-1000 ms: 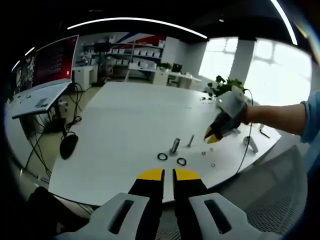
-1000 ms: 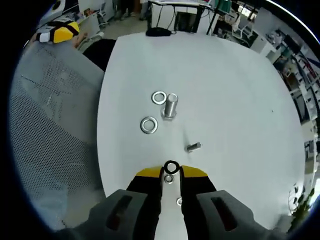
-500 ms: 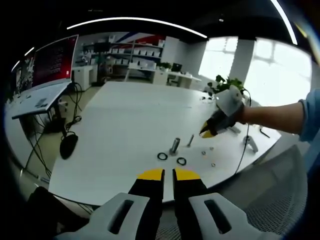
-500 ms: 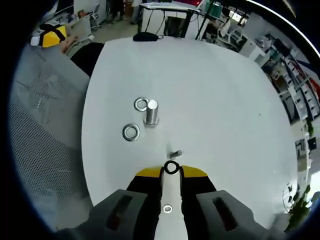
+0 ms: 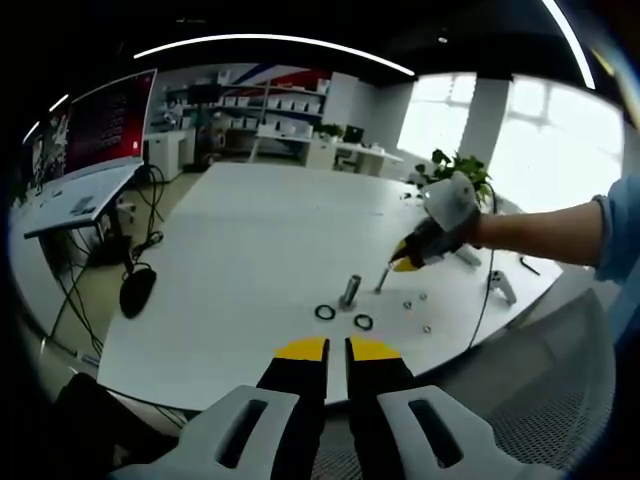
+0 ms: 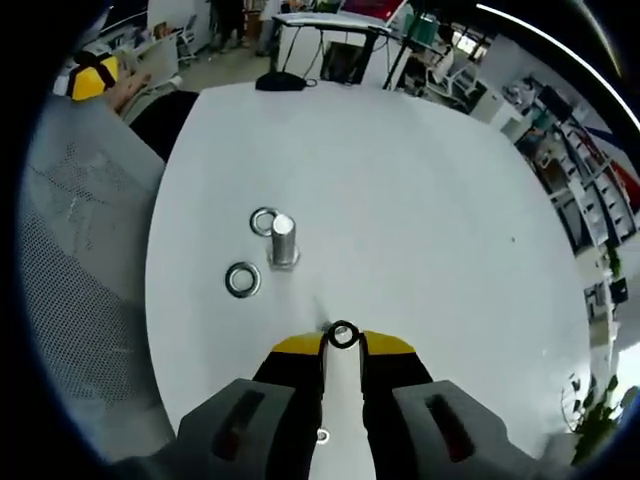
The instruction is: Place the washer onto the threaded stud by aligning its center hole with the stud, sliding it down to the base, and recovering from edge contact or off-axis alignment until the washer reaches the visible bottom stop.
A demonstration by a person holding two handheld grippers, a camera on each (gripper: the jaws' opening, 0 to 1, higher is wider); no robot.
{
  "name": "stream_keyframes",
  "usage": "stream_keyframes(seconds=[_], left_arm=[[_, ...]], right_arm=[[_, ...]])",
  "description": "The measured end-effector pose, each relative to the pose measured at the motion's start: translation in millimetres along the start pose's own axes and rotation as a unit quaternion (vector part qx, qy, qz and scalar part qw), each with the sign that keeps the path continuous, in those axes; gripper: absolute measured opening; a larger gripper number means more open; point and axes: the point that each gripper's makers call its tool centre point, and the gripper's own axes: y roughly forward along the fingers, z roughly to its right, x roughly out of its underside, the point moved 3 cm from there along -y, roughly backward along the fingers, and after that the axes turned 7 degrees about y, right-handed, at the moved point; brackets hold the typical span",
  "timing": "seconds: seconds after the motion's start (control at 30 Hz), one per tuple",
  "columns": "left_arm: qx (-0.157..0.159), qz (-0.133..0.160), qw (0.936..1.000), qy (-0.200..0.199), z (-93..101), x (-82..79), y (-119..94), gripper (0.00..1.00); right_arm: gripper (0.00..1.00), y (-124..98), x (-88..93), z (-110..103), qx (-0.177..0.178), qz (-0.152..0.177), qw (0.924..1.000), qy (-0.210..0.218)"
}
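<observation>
- At the right gripper (image 6: 342,341) tips: a small washer (image 6: 343,334) is clamped, at 5 o'clock from the threaded stud (image 6: 283,240), apart.
- Left gripper (image 5: 336,349): jaws nearly together, holding nothing.
- Two larger washers (image 6: 242,279) lie beside the stud on the white table (image 6: 420,220).

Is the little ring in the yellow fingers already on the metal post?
No, the right gripper holds the washer at its fingertips, apart from the stud standing on the table.

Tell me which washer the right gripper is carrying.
The small dark washer pinched at the right gripper's fingertips; the two larger washers lie flat beside the upright stud.
</observation>
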Motion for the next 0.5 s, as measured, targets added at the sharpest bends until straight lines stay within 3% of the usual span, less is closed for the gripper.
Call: stream_keyframes(seconds=[0.5], left_arm=[[-0.001, 0.001, 1.0, -0.001, -0.5, -0.2, 0.0, 0.04]], right_arm=[[0.14, 8.9, -1.5, 0.3, -0.016, -0.017, 0.9997, -0.002]])
